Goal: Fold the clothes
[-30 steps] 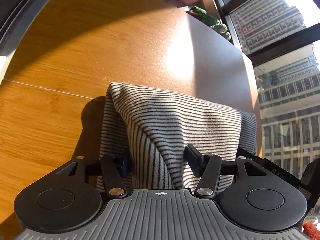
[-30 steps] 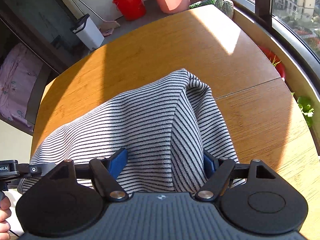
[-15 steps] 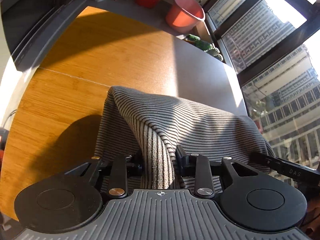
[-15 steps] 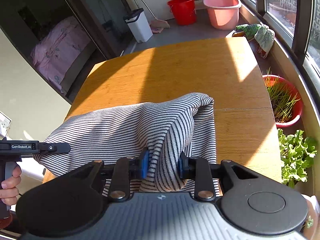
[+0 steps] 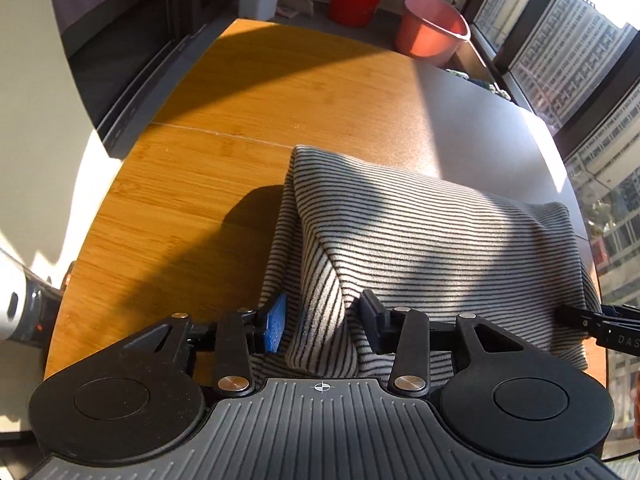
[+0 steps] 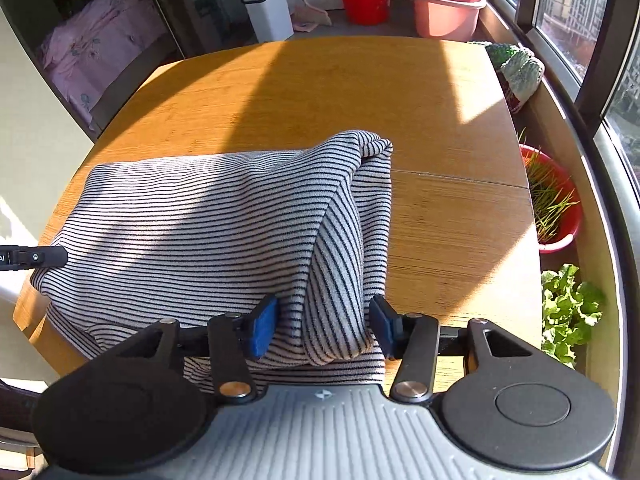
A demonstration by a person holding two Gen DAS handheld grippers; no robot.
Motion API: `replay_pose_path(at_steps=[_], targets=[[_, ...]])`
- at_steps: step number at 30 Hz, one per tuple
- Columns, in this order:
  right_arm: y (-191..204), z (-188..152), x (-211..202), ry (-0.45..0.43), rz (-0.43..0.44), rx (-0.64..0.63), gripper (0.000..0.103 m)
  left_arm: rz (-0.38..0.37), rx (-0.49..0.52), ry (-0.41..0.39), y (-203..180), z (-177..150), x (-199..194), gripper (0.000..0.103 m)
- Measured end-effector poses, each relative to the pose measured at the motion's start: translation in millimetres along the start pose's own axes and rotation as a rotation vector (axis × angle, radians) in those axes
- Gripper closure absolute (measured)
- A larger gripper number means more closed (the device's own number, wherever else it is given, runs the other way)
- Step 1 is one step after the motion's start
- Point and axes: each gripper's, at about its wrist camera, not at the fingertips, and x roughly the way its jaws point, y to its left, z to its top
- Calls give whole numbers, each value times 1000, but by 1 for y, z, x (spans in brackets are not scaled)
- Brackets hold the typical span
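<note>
On the left, the left hand-held gripper (image 5: 322, 320) has let go: half a second ago its pads pinched a ridge of the striped garment (image 5: 432, 240), and now its jaws stand apart with the cloth lying loose between them, the blue pad (image 5: 275, 322) clear of the fabric. The garment rests folded over on the near part of the wooden tabletop (image 5: 208, 184), its doubled edge toward the far side and its near edge hanging just over the table's near rim. On the right, the right hand-held gripper (image 6: 322, 326) has likewise spread from its earlier clench, and a fold of the garment (image 6: 200, 216) sits slack between its pads. Both releases suggest that this fold is laid down and finished; the next step is probably to draw back and regrasp for another fold or some smoothing.
</note>
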Motion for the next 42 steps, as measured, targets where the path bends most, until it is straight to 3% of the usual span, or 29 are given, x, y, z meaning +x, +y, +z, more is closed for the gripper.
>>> replay_pose_path(at_steps=[2, 4, 7, 10, 14, 15, 20, 29, 34, 38, 42], targets=[[-2, -3, -9, -7, -12, -22, 46, -19, -17, 4, -1, -1, -12, 55], [-5, -7, -18, -14, -24, -44, 46, -90, -56, 32, -3, -5, -19, 50], [-1, -7, -32, -79, -26, -71, 47, -184, -88, 85, -11, -13, -21, 35], [9, 0, -40, -164, 1, -90, 59, -238, -95, 161, -25, -22, -4, 35], [21, 9, -18, -130, 43, -86, 60, -242, -82, 228, -40, -26, 25, 42], [20, 8, -5, -80, 54, -65, 60, -241, -78, 236, -42, -24, 31, 43], [23, -11, 18, -41, 0, -25, 55, -246, -69, 262, -41, -11, 51, 44], [41, -27, 15, -43, -17, 87, 41, -262, 83, 198, -42, 29, 72, 48], [79, -36, 15, -17, 0, 132, 29, -209, 222, 126, -57, 67, 92, 43], [128, -39, 22, 6, 78, 121, 26, -179, 301, 77, -66, 89, 102, 38], [166, -28, 34, 20, 182, 89, 25, -177, 284, 85, -58, 105, 107, 36]])
